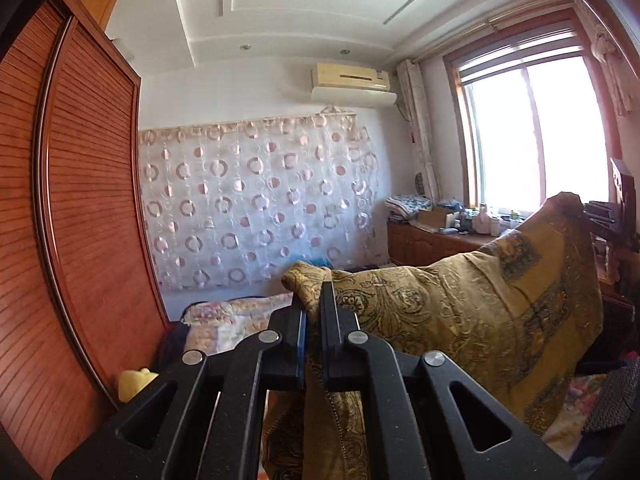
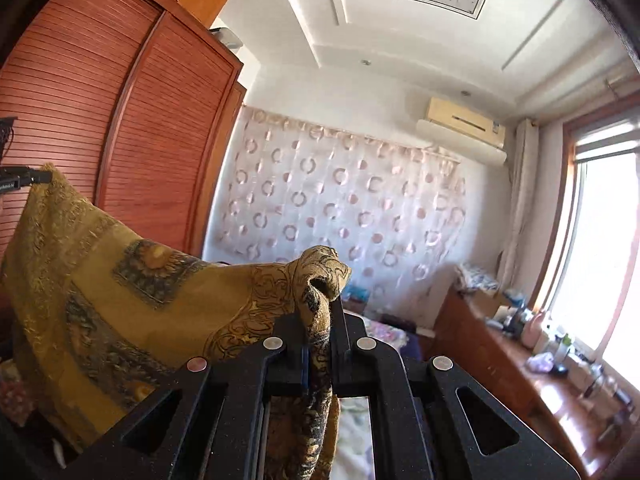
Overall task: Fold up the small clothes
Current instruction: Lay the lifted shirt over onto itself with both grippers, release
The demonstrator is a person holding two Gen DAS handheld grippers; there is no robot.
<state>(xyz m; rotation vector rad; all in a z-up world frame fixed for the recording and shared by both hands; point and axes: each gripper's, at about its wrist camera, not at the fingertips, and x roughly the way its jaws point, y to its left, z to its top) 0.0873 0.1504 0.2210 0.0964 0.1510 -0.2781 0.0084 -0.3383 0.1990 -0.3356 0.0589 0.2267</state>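
Cloth (image 1: 460, 312), mustard paisley weave, perhaps scarf, sagging; left hand-held gripper (image 1: 314, 300), right hand-held gripper (image 2: 320, 304) clamp corners.

Open air is lying ahead toward the curtained wall (image 1: 256, 200), while the wardrobe (image 1: 80, 220) is crowding the left and the cluttered counter (image 2: 520, 364) the right.

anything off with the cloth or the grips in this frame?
Nothing is damaged or dropped. The yellow patterned cloth hangs between both tongs, sagging in the middle rather than taut. The left tongs pinch one corner; the right tongs hold the other, which is bunched into a wad above the fingertips, so that grip looks uneven.
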